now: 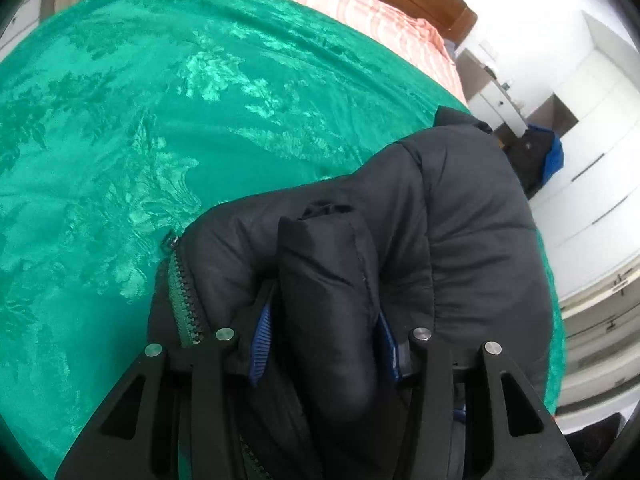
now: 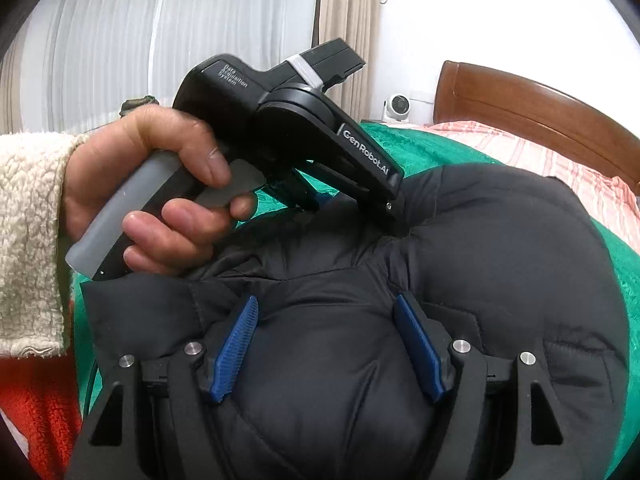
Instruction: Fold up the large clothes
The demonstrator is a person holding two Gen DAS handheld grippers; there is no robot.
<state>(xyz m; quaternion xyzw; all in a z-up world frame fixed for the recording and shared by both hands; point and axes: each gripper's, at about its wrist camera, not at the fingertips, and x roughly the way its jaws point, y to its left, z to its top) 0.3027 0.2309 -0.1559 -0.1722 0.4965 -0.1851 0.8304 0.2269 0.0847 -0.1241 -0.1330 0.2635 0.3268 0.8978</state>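
Observation:
A black padded jacket (image 1: 460, 216) lies on a green patterned bedspread (image 1: 120, 140). My left gripper (image 1: 324, 320) is shut on a thick fold of the jacket, its blue pads mostly buried in the fabric; the jacket's green zipper (image 1: 184, 304) runs beside its left finger. In the right wrist view the jacket (image 2: 500, 248) bulges up between my right gripper's (image 2: 326, 308) blue pads (image 2: 238, 340), which press on the padding. The left gripper (image 2: 394, 210), held by a hand, grips the jacket just ahead of the right gripper.
A pink striped sheet (image 1: 360, 4) and a wooden headboard (image 2: 540, 108) lie at the bed's far end. White cupboards (image 1: 592, 152) stand beside the bed. Curtains (image 2: 160, 40) and a small camera (image 2: 398, 106) are behind.

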